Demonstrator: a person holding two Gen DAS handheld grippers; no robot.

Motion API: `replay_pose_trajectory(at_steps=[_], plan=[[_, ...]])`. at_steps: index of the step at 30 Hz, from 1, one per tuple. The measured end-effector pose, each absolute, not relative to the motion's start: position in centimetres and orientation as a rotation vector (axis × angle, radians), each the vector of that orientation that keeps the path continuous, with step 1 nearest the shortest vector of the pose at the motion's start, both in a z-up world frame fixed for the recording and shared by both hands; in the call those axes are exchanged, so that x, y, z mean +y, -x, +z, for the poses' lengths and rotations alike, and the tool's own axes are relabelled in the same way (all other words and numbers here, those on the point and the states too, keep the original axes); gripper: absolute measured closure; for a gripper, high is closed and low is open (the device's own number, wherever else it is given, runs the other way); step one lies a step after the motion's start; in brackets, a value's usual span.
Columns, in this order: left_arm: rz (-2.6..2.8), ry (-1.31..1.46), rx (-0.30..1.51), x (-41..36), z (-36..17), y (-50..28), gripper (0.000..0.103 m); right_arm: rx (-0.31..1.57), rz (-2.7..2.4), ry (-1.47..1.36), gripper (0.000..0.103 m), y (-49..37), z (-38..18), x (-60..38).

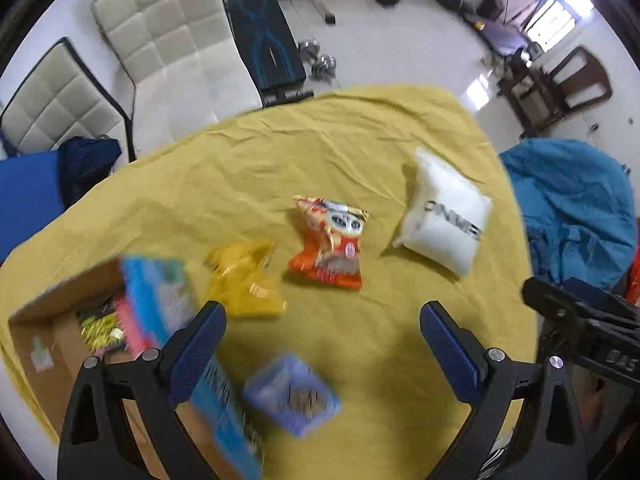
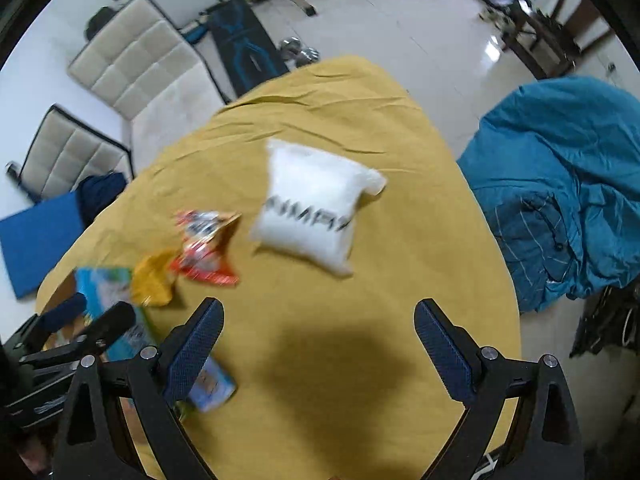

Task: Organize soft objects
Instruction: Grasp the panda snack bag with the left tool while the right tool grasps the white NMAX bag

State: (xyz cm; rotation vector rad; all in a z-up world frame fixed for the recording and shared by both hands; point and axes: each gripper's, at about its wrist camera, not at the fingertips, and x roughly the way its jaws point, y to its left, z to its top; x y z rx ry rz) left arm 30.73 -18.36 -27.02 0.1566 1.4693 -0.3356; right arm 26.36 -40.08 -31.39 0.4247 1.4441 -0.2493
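Observation:
On the yellow-covered table (image 1: 360,140) lie a white pillow pack with black letters (image 1: 444,216), an orange snack bag (image 1: 332,244), a yellow snack bag (image 1: 244,280) and a small pale blue packet (image 1: 292,392). An open cardboard box (image 1: 48,336) at the left holds bright packets. My left gripper (image 1: 322,332) is open and empty above the blue packet. My right gripper (image 2: 318,328) is open and empty over bare cloth, short of the white pillow pack (image 2: 312,204). The orange bag (image 2: 204,252), yellow bag (image 2: 154,280) and blue packet (image 2: 212,388) lie to its left.
Two cream padded chairs (image 1: 168,40) stand beyond the table's far left. A teal cloth heap (image 2: 560,184) lies off the right edge. A blue mat (image 1: 24,192) is at the left. Gym weights (image 1: 320,60) sit on the white floor. The right gripper's body (image 1: 580,320) shows at the right.

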Motion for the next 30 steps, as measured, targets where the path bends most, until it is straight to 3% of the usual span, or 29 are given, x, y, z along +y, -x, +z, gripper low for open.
replay_pose_trajectory(at_steps=[9, 13, 16, 20, 22, 30], plan=[[-0.352, -0.234, 1.624, -22.7, -37.0, -35.1, 0.007, 1.495, -0.29, -0.655, 0.005, -32.0, -39.7, -44.1], [-0.338, -0.18, 1.7, -22.2, -39.5, -35.3, 0.048, 1.528, -0.28, -0.716, 0.005, -33.6, -42.1, -43.5], [-0.297, -0.112, 1.709, -20.9, -40.3, -35.5, 0.061, 1.568, -0.276, -0.686, 0.005, -34.6, -43.7, -42.3], [-0.278, -0.018, 1.706, -19.4, -40.2, -35.5, 0.065, 1.616, -0.308, -0.64, 0.005, -35.5, -45.6, -41.5], [-0.271, 0.012, 1.704, -18.9, -40.0, -35.3, 0.066, 1.633, -0.315, -0.618, 0.015, -35.6, -46.2, -41.3], [-0.254, 0.028, 1.66, -17.2, -38.7, -33.8, 0.07, 1.625, -0.291, -0.489, 0.032, -35.1, -45.0, -40.0]])
